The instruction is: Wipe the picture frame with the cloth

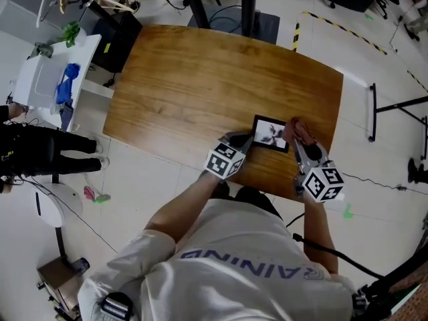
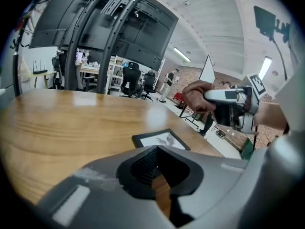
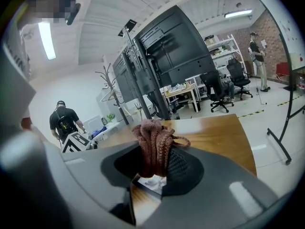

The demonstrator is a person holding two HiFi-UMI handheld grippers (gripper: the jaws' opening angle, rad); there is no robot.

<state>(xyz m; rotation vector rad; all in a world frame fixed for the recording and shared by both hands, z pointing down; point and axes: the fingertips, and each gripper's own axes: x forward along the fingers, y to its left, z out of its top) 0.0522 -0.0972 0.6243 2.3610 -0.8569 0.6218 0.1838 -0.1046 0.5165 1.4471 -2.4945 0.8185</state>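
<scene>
A small black picture frame (image 1: 271,134) with a pale print lies flat near the front right of the wooden table (image 1: 200,85). My left gripper (image 1: 245,140) sits at the frame's left edge. Its jaws are shut with nothing between them, and the frame (image 2: 161,140) lies just ahead of them. My right gripper (image 1: 296,139) hovers over the frame's right end, shut on a bunched reddish-brown knitted cloth (image 3: 155,147). The cloth (image 1: 294,129) sticks out past the jaws. A corner of the frame (image 3: 151,182) shows below it. The right gripper (image 2: 228,106) also appears in the left gripper view.
The table's front edge (image 1: 267,182) runs just under both grippers. A white side table (image 1: 40,79) with a blue item (image 1: 67,82) stands at the left, with a person in black (image 1: 40,149) near it. A black stand base (image 1: 231,19) is behind the table, a tripod (image 1: 394,109) at the right.
</scene>
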